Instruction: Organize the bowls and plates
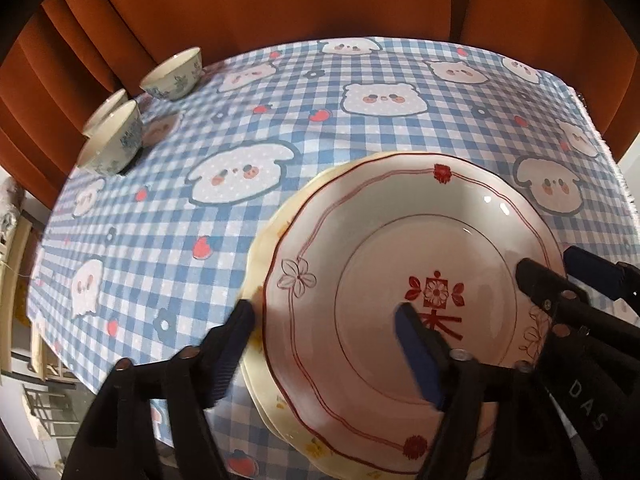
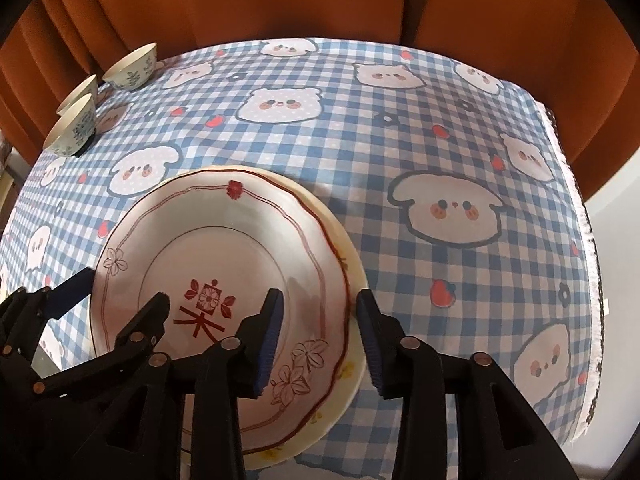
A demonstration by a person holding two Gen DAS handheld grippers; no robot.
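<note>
Red-trimmed white ceramic plate (image 2: pixel 224 280) is already stacked on a cream scalloped plate (image 2: pixel 352 344) at six o'clock. Both rims are straddled by wide-spread left gripper (image 1: pixel 328 324) and right gripper (image 2: pixel 320 320). Three blue-patterned bowls (image 1: pixel 176 72) at ten o'clock are left unstacked.

Stacked plates (image 2: pixel 224 240) near edge; bowls (image 2: pixel 76 128) far-left; cloth (image 2: pixel 400 152) between open.

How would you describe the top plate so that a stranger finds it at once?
On the blue checked tablecloth, two plates lie stacked at the near edge. The top plate is white with a red rim line and a red flower emblem; the cream plate beneath shows yellow marks.
</note>
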